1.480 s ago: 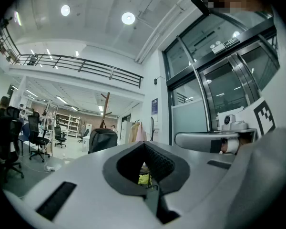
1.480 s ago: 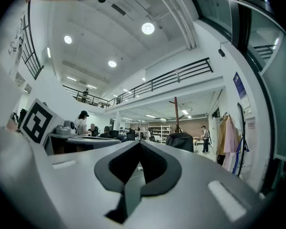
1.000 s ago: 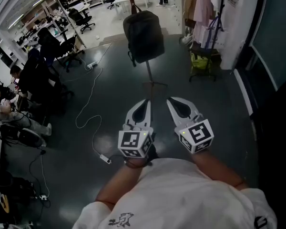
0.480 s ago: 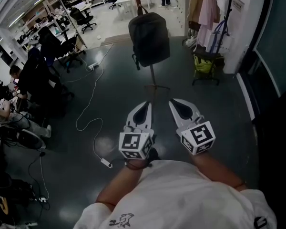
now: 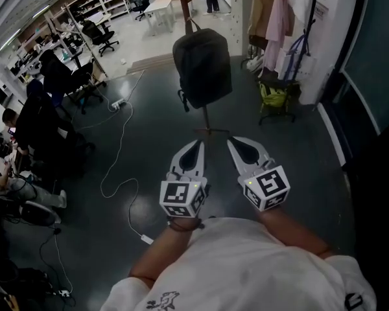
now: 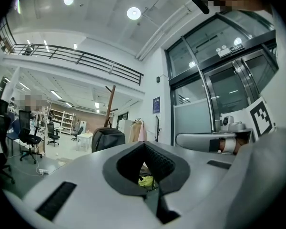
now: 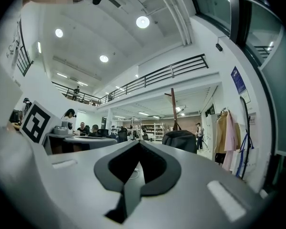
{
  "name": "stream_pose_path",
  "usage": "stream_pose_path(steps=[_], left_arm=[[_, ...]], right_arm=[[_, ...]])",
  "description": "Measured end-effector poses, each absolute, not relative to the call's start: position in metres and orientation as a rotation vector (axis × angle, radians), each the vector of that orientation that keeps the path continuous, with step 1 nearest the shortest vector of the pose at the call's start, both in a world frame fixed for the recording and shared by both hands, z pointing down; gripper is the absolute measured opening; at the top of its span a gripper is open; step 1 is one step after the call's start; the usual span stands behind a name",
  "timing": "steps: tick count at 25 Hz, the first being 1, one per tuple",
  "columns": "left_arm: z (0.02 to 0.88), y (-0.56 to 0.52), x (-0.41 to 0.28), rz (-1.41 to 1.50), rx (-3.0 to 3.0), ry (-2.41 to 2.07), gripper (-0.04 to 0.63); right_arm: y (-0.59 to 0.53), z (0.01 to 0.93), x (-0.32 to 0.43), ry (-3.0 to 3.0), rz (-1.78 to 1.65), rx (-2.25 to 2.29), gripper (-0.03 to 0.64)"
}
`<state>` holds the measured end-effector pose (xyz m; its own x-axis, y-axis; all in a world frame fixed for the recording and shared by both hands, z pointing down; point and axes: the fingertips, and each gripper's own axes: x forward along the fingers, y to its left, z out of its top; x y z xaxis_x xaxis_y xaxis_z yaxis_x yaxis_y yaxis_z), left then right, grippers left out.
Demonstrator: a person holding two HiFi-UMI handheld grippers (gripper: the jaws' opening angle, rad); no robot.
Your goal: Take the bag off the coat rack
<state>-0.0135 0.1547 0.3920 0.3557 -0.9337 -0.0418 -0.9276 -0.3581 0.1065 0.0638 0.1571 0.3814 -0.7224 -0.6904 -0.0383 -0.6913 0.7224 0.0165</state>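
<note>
Nearest, the person's white shirt (image 5: 246,264) carries a small black printed figure (image 5: 162,299), too small to read. Just ahead, the left gripper (image 5: 196,142) and the right gripper (image 5: 234,141) are held side by side over the dark floor (image 5: 298,167), each topped by a cube of black-and-white square markers. The left jaws are pressed together on nothing. The right jaws are only beginning to part, tips all but meeting, with nothing between them. A white cable (image 5: 113,157) snakes across the floor to the left. Straight beyond the jaws rises the thin lower stem of the coat rack (image 5: 205,116), and on it hangs the bag (image 5: 202,67), well apart from both grippers. It is a dark grey backpack, rounded and plain-faced, hung by its top loop from the wooden upper pole, with a strap dangling at its left edge. To the right, a yellow-green bag (image 5: 271,96) sits on a small stand below hanging pale and pink garments (image 5: 277,15). A blue wall sign (image 6: 156,105) shows print too small to read. Farther off stand office chairs (image 5: 100,34).
</note>
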Motion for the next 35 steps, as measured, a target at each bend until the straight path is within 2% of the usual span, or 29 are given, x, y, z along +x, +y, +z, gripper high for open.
stream_pose_path(steps=[16, 35], left_arm=[[0.378, 0.062, -0.079, -0.139, 2.591, -1.662, 0.002], [0.391, -0.041, -0.07, -0.094, 2.538, -1.698, 0.002]], right_arm=[[0.062, 0.381, -0.002, 2.864, -0.01, -1.254, -0.003], [-0.05, 0.39, -0.014, 2.941, -0.03, -1.088, -0.003]])
